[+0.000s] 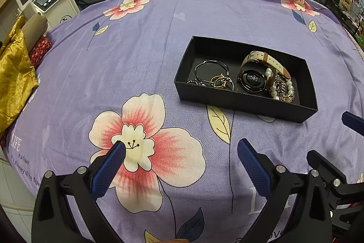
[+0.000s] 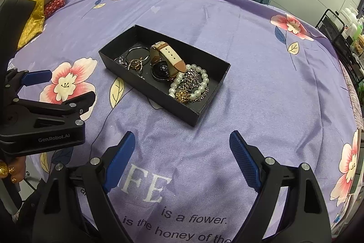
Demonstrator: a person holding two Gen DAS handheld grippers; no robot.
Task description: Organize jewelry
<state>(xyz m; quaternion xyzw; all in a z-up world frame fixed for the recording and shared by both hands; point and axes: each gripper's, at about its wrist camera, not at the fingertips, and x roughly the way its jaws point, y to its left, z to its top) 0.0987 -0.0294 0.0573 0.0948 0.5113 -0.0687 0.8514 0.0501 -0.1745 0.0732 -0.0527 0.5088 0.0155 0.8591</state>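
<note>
Already the watch (image 2: 167,56), beads (image 2: 193,83) and rings (image 2: 134,64) lay inside the box (image 2: 204,111), ahead of both grippers (image 2: 182,147), which were wide open and empty; little looked left.

Both wrist views angled down over purple cloth (image 1: 159,38), sharing black box (image 1: 245,104) mid-distance ahead

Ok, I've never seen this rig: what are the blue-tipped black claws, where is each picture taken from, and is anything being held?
They are two hand-held grippers, each carrying a camera that looks along its fingers. One picture is from the left gripper, the other from the right gripper; the right view also shows the left one from the side. Both stand open and empty above a purple flowered cloth. On it sits a black tray holding a watch, a pearl bracelet, chains and thin bangles. Nothing is held.
</note>
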